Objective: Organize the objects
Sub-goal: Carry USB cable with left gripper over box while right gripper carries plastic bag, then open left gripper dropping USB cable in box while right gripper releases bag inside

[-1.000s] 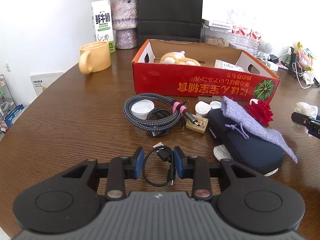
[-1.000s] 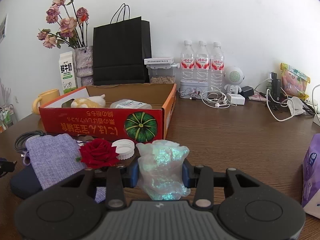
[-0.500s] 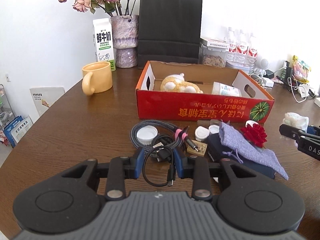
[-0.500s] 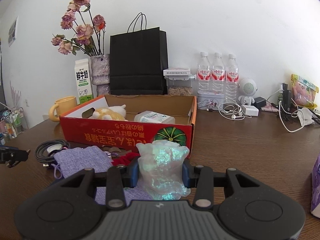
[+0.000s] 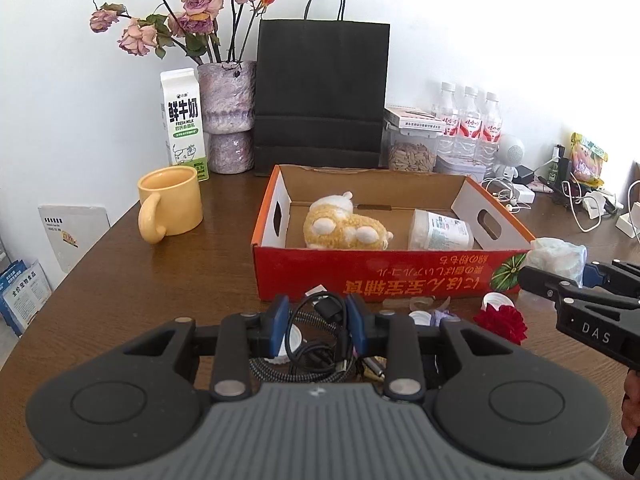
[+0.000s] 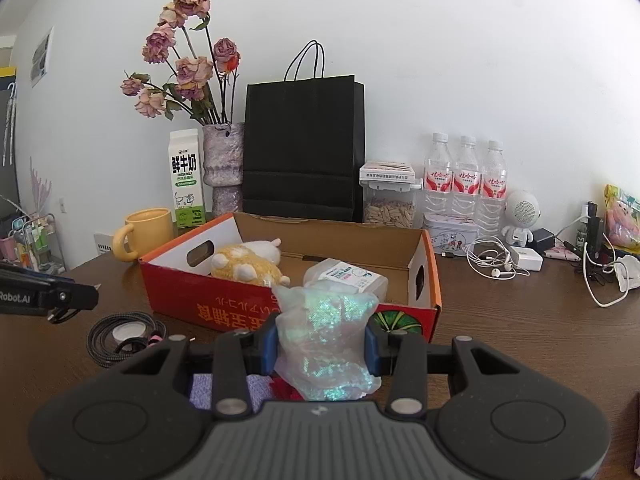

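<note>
Brown table (image 5: 208,276) crowded w/ stuff; red box (image 5: 380,276) sits mid-table. Left gripper (image 5: 316,326) is clamped on a black cable (image 5: 320,334), loop hanging near-side, long axis roughly upright. Right gripper (image 6: 320,344) pinches an iridescent bag (image 6: 324,336), upright. Risk: dangling cable end could snag the braided cord (image 6: 106,332) or box's near wall; slick bag may slip.

Purple pouch (image 6: 208,390) mostly hidden behind gripper body; box print unreadable.

Black cable (image 5: 320,336) looped, lifted; iridescent crumpled bag (image 6: 326,340) raised before red box (image 6: 240,304)
</note>
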The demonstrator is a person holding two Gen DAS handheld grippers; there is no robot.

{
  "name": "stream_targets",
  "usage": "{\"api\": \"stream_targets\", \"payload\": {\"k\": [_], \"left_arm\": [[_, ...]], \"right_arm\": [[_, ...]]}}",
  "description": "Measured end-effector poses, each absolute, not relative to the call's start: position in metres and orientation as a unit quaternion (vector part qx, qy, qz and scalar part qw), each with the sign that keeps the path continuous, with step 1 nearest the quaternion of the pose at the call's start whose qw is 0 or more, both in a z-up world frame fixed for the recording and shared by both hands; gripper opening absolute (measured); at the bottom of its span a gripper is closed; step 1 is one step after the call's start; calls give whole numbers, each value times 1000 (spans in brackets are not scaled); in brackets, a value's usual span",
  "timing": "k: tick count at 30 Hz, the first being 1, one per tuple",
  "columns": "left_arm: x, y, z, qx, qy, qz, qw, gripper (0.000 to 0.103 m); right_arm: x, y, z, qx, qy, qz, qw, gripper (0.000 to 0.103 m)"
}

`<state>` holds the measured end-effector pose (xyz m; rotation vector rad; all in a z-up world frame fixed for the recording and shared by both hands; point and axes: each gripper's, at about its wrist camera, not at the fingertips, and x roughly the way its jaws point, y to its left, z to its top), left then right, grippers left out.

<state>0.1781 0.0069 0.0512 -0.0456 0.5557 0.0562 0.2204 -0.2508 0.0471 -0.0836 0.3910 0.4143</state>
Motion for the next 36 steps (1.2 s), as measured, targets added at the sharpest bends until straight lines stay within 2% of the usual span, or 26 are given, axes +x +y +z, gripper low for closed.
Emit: {"api": "stream_targets", "payload": {"k": [23, 36], "left_arm": [[286, 0, 59, -23, 251, 7, 968, 32], [343, 1, 44, -30, 255, 3, 967, 32]], "right_arm": [[314, -206, 63, -61, 173, 226, 957, 39], [367, -201, 51, -57, 197, 234, 950, 39]]}}
